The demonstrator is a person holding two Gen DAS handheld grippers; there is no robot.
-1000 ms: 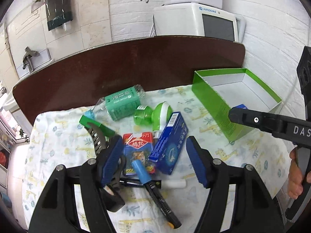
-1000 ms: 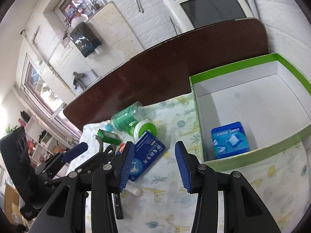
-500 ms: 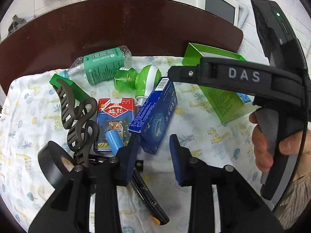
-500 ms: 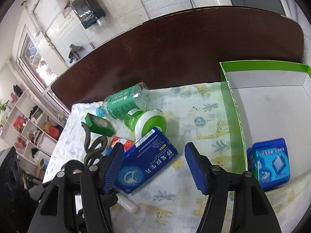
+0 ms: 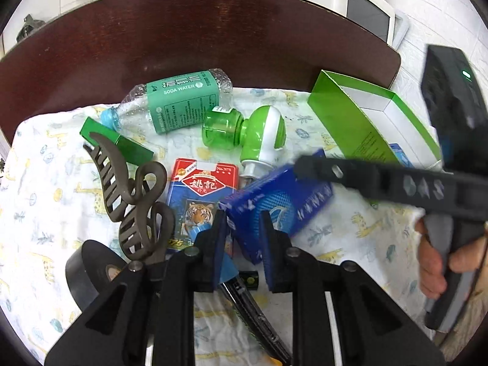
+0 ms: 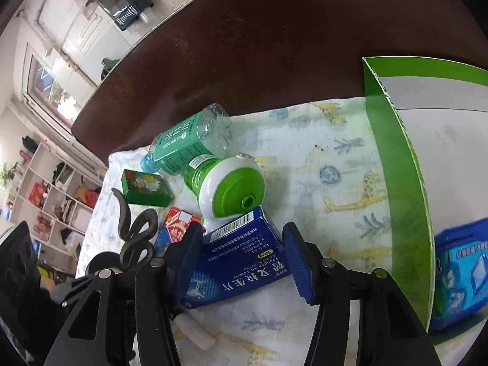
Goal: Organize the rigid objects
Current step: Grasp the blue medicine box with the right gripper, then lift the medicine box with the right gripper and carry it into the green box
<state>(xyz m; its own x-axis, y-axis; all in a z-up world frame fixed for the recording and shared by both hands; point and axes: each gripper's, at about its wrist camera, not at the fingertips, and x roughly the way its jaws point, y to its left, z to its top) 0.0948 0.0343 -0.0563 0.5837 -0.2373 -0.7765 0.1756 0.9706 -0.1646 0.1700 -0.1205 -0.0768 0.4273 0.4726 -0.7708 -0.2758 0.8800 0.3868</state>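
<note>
across the back, dark brown table; over its near part, pale cloth printed with giraffes. on the cloth's right side, open green box, white inside, with 1 blue packet lying flat on its floor.

left of that, on the cloth, lying on its side: clear soda bottle with green label. just beside it, green and white plug-in bottle, also tipped over.

against the plug-in bottle, dark blue carton, tilted, between the 2 pads of the right gripper; jaws have just been closing, 1 pad now against each side of the carton.

left of the carton: red and blue card pack with a tiger, small green packet, brown hair clip, black tape roll.

low over the card pack, left gripper, jaws drawn almost together. under it, black marker, its blue cap in the narrow gap; cannot tell whether gripped. near the right gripper, small white tube on the cloth.
</note>
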